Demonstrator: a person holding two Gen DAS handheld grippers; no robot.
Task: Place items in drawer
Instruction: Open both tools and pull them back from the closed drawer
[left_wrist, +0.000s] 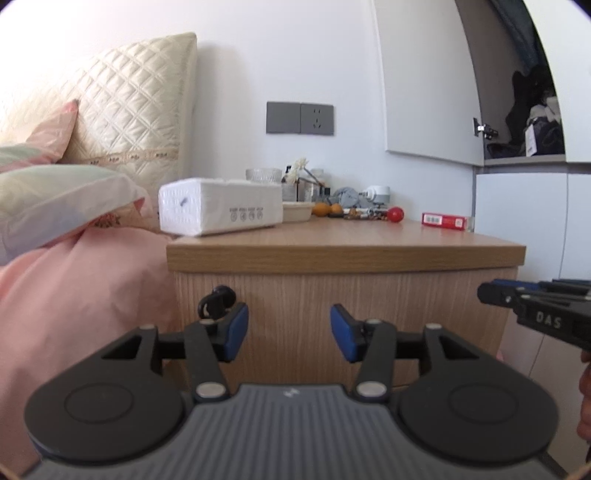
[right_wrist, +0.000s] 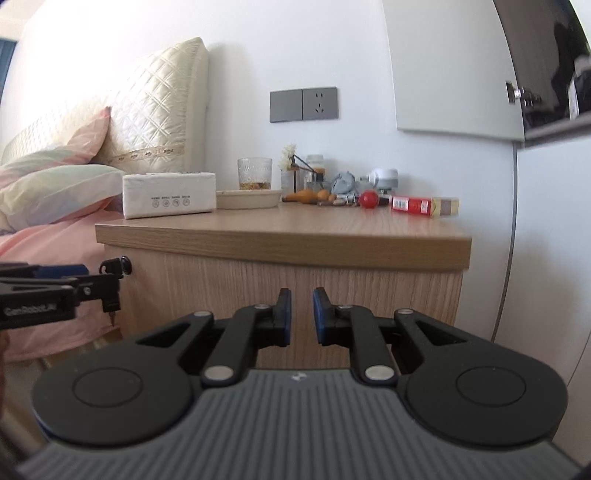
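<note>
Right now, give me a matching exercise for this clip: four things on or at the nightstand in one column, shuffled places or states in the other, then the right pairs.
Things:
1. tissue pack
2. red box
3. key
4. left gripper

Places or states:
A. open, holding nothing
B. lying on the right end of the nightstand top
C. in the lock at the upper left of the wooden front
D. on the top's left end, nearest the bed

Pairs: 1-D, 2-B, 3-C, 4-A
</note>
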